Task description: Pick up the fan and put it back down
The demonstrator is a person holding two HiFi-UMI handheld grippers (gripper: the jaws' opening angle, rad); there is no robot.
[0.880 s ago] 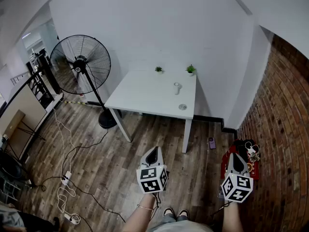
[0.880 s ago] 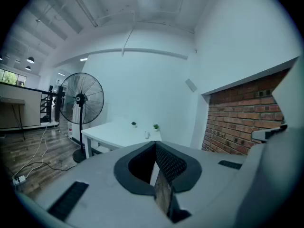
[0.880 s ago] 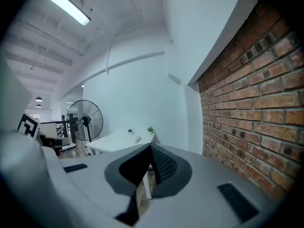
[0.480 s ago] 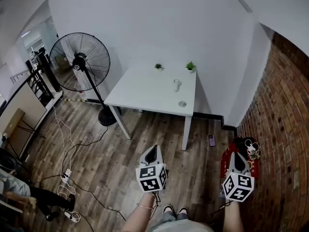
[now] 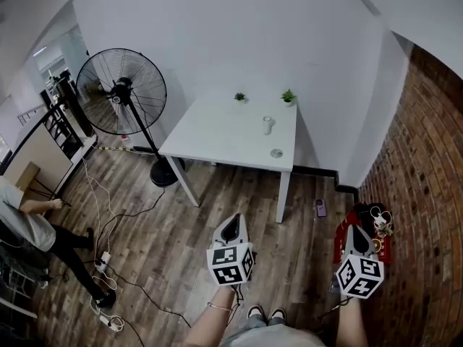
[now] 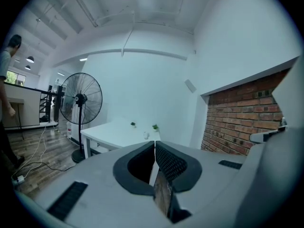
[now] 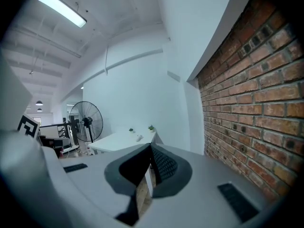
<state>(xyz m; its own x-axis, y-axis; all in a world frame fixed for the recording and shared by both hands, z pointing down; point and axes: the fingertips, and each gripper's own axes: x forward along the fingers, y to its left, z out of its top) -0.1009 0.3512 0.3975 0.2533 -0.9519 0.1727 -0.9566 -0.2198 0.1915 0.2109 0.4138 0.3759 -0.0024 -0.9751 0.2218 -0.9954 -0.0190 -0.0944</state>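
A tall black pedestal fan (image 5: 121, 92) stands on the wood floor left of a white table (image 5: 217, 139); it also shows as the fan (image 6: 80, 99) and the fan (image 7: 86, 121) in the gripper views. My left gripper (image 5: 231, 228) is held low in front of me, well short of the table, shut with nothing in it. My right gripper (image 5: 357, 238) hangs near the brick wall, also shut and empty. Both are far from the fan.
Two small potted plants (image 5: 263, 97), a white object (image 5: 266, 126) and a round item (image 5: 276, 152) sit on the table. Cables and a power strip (image 5: 101, 262) trail over the floor at left. A person (image 5: 32, 230) stands at far left. A red bag (image 5: 362, 226) lies by the brick wall (image 5: 427, 194).
A person has walked into view at the left edge. The view has shifted slightly; both grippers stay low and shut.
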